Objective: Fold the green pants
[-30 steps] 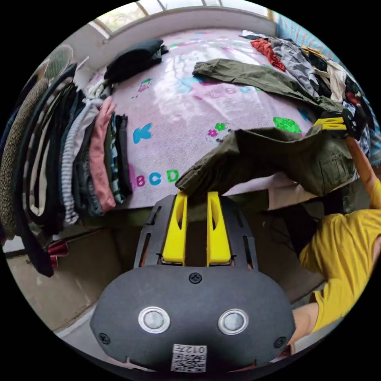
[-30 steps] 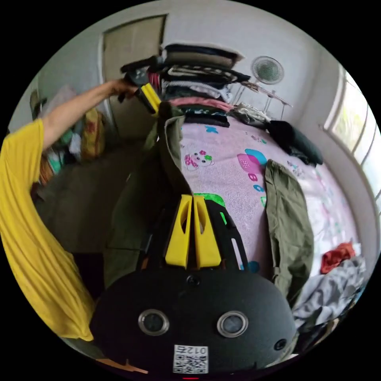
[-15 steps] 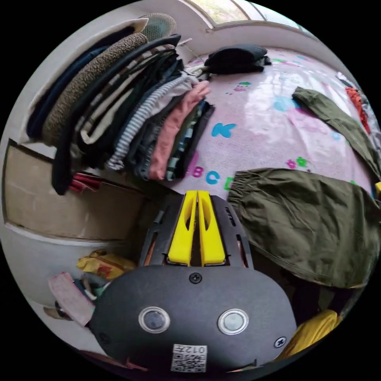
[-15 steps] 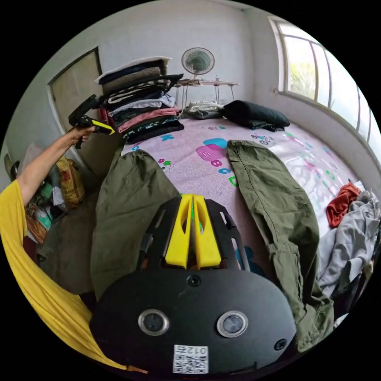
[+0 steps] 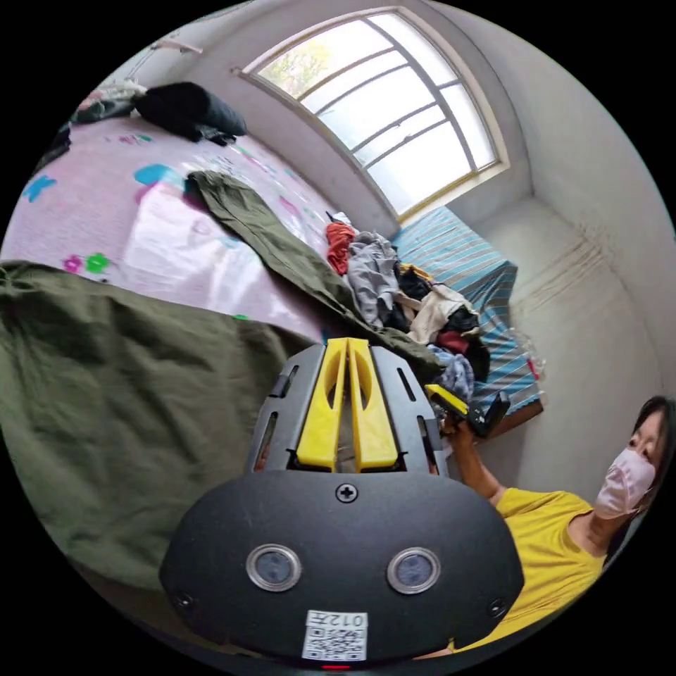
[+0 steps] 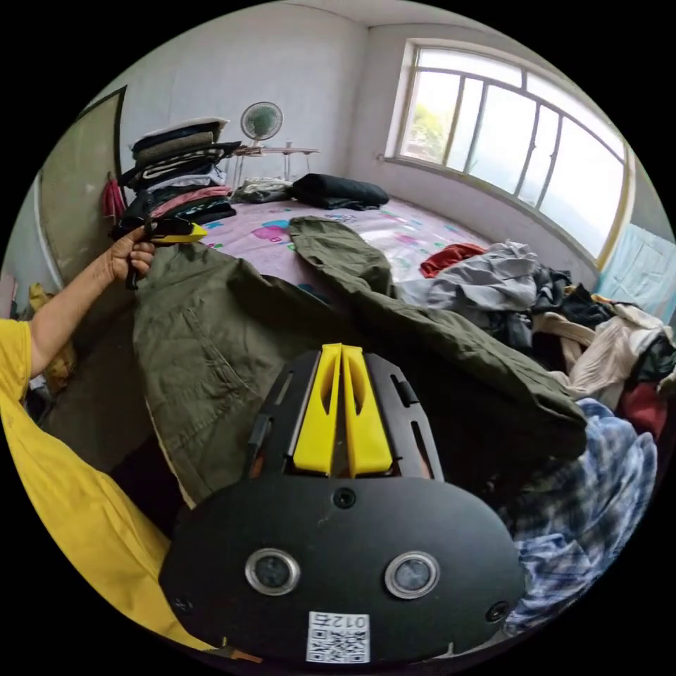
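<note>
The green pants (image 6: 225, 331) lie spread on the pink bed, one leg (image 6: 338, 253) running toward the window and the other draped near the bed's edge. My right gripper (image 6: 341, 346) hovers over them, jaws shut with nothing between. My left gripper (image 5: 347, 341) is also shut and empty, above the pants (image 5: 105, 394). A hand holds the left gripper (image 6: 172, 232) at the pants' far cuff. In the left gripper view the right gripper (image 5: 451, 403) sits by the clothes pile, in the person's hand.
A tall stack of folded clothes (image 6: 176, 172) stands at the bed's far corner, beside a fan (image 6: 260, 121). A loose heap of clothes (image 6: 563, 303) covers the bed's right side. A black bundle (image 6: 338, 190) lies near the window. The person in a yellow shirt (image 5: 549, 542) stands alongside.
A second ago my left gripper held a raised pant cuff. It has let go, and the pants now lie flat on the bed. Both cameras have swung toward the window.
</note>
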`<state>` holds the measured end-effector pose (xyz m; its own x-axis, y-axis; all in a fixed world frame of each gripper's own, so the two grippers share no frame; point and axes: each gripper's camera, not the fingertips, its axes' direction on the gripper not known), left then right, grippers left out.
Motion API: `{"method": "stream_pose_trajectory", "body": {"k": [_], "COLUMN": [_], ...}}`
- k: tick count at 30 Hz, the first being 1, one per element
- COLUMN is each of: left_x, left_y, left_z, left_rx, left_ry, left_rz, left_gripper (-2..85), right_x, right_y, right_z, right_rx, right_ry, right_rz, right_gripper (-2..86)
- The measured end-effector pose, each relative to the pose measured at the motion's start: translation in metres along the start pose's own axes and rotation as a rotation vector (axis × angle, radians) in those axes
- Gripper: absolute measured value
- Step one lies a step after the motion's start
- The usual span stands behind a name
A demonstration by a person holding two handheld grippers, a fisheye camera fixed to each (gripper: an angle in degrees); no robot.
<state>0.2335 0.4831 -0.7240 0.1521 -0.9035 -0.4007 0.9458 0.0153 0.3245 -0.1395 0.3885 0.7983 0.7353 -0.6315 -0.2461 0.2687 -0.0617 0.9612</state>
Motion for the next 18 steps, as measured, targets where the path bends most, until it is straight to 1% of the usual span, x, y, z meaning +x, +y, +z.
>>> {"method": "stream_pose_trajectory", "body": {"k": [2,4,6,10,13,18], "left_x": [-0.003,-0.008,-0.025,-0.053,-0.075,-0.113], "left_y": [-0.001,-0.005,-0.015,-0.045,-0.080,-0.144], "left_z": [0.018,0.028,0.032,0.031,0.034,0.042], "left_rx": [0.036,0.091,0.160,0.198,0.180,0.168], "left_ry": [-0.001,0.000,-0.035,-0.131,-0.202,-0.310], "left_rz": [-0.036,-0.092,-0.222,-0.338,-0.379,-0.444], "left_gripper": [0.8,1.2,2.3,5.9,8.9,11.4], "right_x": [-0.005,-0.016,-0.021,-0.023,-0.015,0.010], "right_y": [-0.001,-0.003,-0.002,0.004,0.011,0.020], "right_z": [-0.012,-0.019,-0.021,-0.021,-0.029,-0.044], "right_rx": [0.000,0.015,0.025,-0.006,-0.006,-0.048], "right_ry": [0.095,0.267,0.343,0.481,0.558,0.595], "right_rz": [-0.087,-0.213,-0.288,-0.426,-0.460,-0.447], "right_gripper": [1.5,2.7,3.8,6.7,7.4,7.9]}}
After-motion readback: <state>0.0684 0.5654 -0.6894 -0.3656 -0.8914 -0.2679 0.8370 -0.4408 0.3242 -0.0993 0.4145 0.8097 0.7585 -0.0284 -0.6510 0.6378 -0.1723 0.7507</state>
